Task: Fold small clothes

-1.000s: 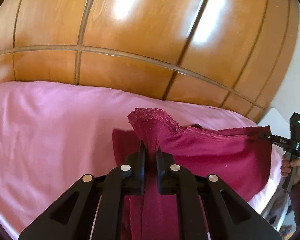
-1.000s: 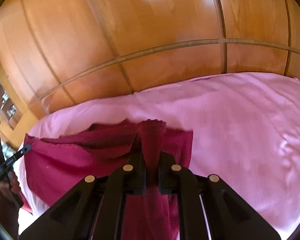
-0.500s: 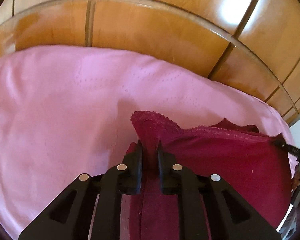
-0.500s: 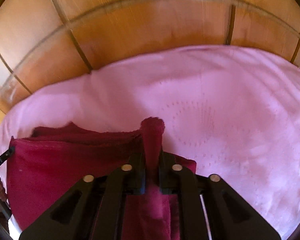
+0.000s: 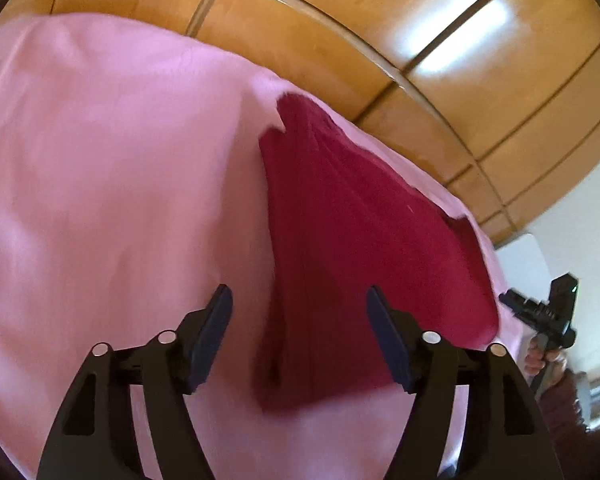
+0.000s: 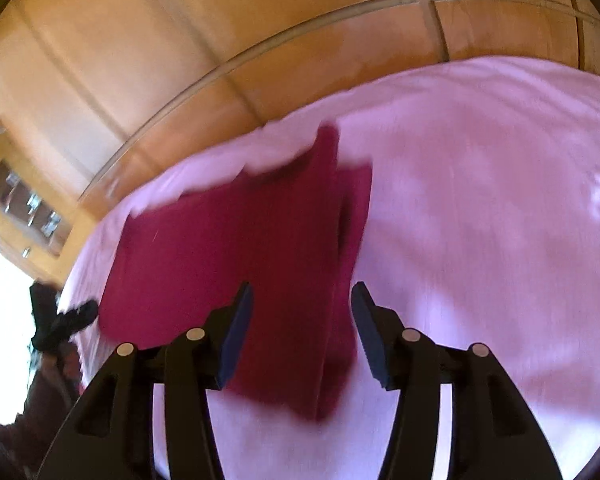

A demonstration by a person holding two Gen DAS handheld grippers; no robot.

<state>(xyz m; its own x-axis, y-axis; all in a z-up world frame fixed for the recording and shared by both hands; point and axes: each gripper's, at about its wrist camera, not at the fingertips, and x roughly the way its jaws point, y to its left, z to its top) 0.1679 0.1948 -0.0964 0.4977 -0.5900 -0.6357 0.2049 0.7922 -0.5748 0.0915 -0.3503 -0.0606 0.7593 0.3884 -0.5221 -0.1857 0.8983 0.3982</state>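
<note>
A dark red garment (image 5: pixel 352 248) lies folded on the pink sheet (image 5: pixel 100 184). My left gripper (image 5: pixel 298 308) hovers over the garment's left edge, its jaws opening wide, with cloth below them and no pad touching it. In the right wrist view the same red garment (image 6: pixel 240 248) lies spread, a doubled strip along its right side. My right gripper (image 6: pixel 302 308) is above that strip with its jaws opening, and nothing is pinched. Each view shows the other gripper at the garment's far edge: right gripper (image 5: pixel 540 316), left gripper (image 6: pixel 64 320).
A glossy wooden panelled wall (image 5: pixel 380 32) rises behind the bed. A hand (image 5: pixel 540 360) holds the other gripper at the bed's right edge. A glass cabinet (image 6: pixel 24 204) stands at the far left. Pink sheet (image 6: pixel 500 200) stretches bare to the right.
Both grippers were shut on raised corners of the red garment. They came down, opened, and the garment dropped flat onto the pink sheet.
</note>
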